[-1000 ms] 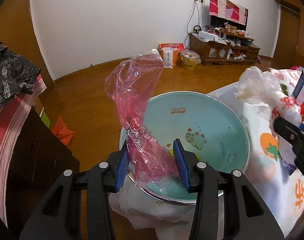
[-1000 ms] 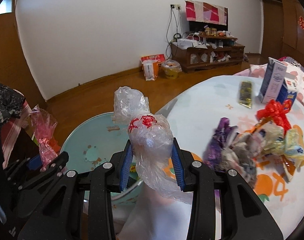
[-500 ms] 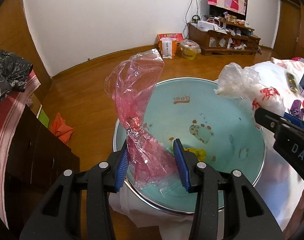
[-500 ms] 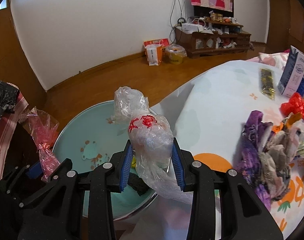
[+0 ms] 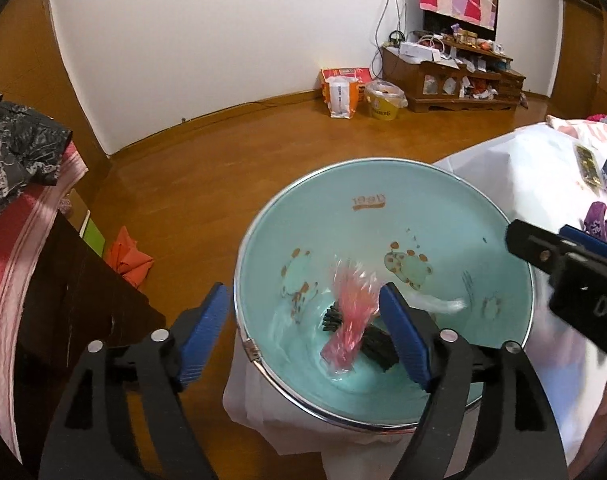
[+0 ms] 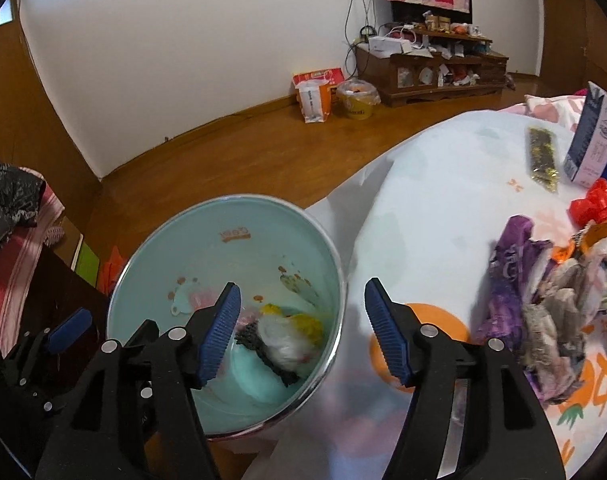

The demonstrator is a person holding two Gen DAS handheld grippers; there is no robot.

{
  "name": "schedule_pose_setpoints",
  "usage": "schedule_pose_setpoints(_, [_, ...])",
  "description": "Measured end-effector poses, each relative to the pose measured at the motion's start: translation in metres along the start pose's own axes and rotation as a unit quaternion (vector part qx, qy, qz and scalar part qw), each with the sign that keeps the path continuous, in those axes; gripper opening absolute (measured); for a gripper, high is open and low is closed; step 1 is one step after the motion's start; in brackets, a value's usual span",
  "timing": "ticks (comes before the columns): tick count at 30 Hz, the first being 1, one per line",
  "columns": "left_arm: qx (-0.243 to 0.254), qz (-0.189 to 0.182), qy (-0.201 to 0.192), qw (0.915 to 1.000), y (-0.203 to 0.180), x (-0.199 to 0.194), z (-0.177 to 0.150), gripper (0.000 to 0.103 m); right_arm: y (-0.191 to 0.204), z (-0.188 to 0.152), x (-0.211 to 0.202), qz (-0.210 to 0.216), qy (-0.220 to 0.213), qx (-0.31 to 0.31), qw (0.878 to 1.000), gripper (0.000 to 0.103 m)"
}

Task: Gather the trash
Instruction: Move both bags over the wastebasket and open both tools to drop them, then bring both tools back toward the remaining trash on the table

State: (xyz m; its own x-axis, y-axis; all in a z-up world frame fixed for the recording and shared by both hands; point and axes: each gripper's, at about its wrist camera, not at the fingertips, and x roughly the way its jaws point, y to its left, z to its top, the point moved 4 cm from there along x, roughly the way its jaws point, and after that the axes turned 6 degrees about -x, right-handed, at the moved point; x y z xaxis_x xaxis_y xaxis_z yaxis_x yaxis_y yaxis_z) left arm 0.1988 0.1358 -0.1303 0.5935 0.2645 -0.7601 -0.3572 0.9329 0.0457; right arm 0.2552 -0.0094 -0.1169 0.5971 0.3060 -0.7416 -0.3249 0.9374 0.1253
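1. The pink plastic bag is inside the teal basin, blurred, low against its near wall over a dark scrap; no pad touches it.
2. The clear plastic bag lies in the basin's bottom beside something yellow and the same dark scrap.
3. The left gripper hangs over the basin's near rim with its jaws spread wide and opening – nothing is pinched between them, the pink bag only shows through the gap.
4. The right gripper hovers at the basin's right rim, jaws apart and opening, nothing between them.
5. The basin sits at the edge of a table under a white printed cloth; to the basin's right lie a heap of wrappers, a red ribbon bow, a dark packet and a carton.
6. Beyond the basin – wooden floor, a white wall, and a cluttered low cabinet in the far corner.
7. A second ago each gripper pinched its bag above the basin; both bags have since dropped in.
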Motion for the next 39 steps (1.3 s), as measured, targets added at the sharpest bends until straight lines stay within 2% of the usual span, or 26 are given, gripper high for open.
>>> schedule_pose_setpoints(3, [-0.009, 0.012, -0.006, 0.9999, 0.002, -0.006, 0.0, 0.095, -0.002, 0.002, -0.012, -0.006, -0.013, 0.001, 1.0, 0.08])
schedule_pose_setpoints(4, [-0.012, 0.013, -0.01, 0.9998, 0.003, -0.009, 0.0, 0.097, -0.003, 0.003, -0.015, -0.008, -0.018, 0.003, 1.0, 0.083])
schedule_pose_setpoints(6, [-0.016, 0.013, -0.015, 0.9997, 0.003, -0.016, 0.0, 0.097, -0.006, 0.002, -0.026, -0.012, -0.031, 0.01, 0.999, 0.093])
schedule_pose_setpoints(11, [-0.019, 0.021, -0.029, 0.9992, 0.003, -0.03, 0.002, 0.097, -0.019, 0.001, -0.05, -0.043, -0.064, 0.015, 0.997, 0.098])
schedule_pose_setpoints(18, [-0.008, 0.01, -0.039, 0.9992, -0.015, -0.053, -0.001, 0.097, -0.043, -0.008, -0.083, -0.091, -0.087, 0.017, 0.992, 0.098])
schedule_pose_setpoints(28, [0.015, -0.022, -0.066, 0.9975, -0.053, -0.091, -0.008, 0.097, -0.085, -0.03, -0.128, -0.121, -0.118, 0.039, 0.985, 0.098])
schedule_pose_setpoints(39, [0.069, -0.062, -0.086, 0.992, -0.108, -0.123, -0.026, 0.097, -0.145, -0.059, -0.168, -0.173, -0.13, 0.084, 0.973, 0.098])
